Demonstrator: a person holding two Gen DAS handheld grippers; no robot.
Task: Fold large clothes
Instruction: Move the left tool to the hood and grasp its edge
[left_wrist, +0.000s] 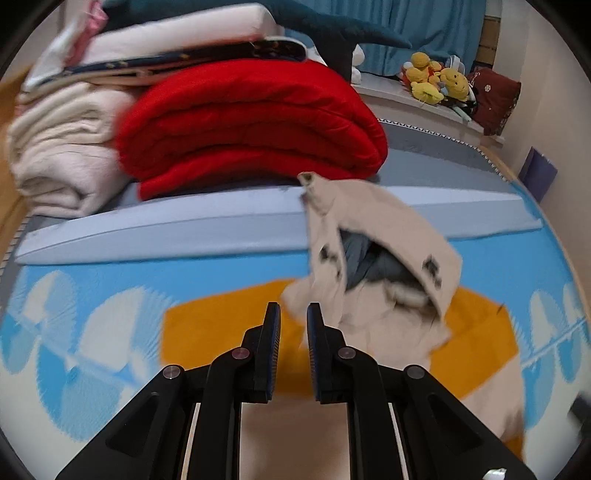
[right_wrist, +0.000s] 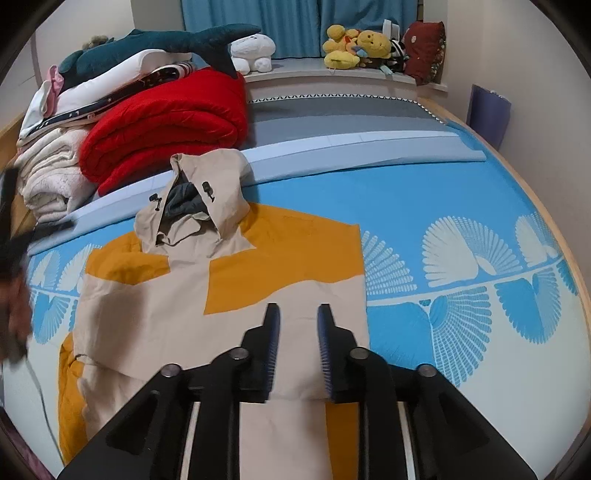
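A beige and orange hooded jacket (right_wrist: 192, 291) lies flat on the blue patterned bed sheet (right_wrist: 461, 229), its hood (right_wrist: 199, 192) toward the far side. In the left wrist view the jacket (left_wrist: 388, 295) shows blurred, hood raised at the right. My left gripper (left_wrist: 293, 314) is open a little and empty, above the orange part. It also shows as a dark blur at the left edge of the right wrist view (right_wrist: 11, 229). My right gripper (right_wrist: 298, 314) is open and empty above the jacket's lower right part.
A folded red blanket (right_wrist: 166, 122), cream blankets (right_wrist: 51, 173) and pillows with a plush shark (right_wrist: 166, 40) are stacked at the far left. A light blue folded strip (right_wrist: 351, 147) crosses the bed. Yellow plush toys (right_wrist: 354, 44) sit on the window ledge.
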